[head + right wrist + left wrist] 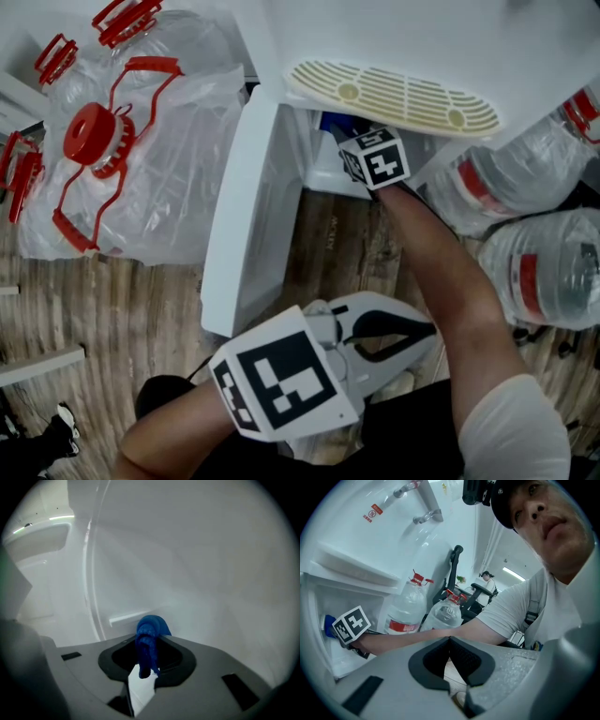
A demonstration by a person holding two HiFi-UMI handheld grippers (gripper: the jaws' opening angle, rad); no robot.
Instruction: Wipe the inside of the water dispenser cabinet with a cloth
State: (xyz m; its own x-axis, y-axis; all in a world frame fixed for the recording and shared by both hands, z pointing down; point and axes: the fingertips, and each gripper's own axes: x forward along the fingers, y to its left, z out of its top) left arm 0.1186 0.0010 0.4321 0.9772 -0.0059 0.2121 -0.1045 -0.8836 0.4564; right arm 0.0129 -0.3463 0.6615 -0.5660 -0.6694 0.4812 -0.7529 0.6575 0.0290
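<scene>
Blue cloth [150,629] pinched in right claw [147,654], cabinet wall [211,573] just ahead. Looks soft, floppy; best held bunched; left claw [450,641] closed, empty.

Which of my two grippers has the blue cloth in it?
The right gripper, inside the cabinet: its jaws are shut on the blue cloth. The left gripper is outside, jaws together with nothing between them.
</scene>
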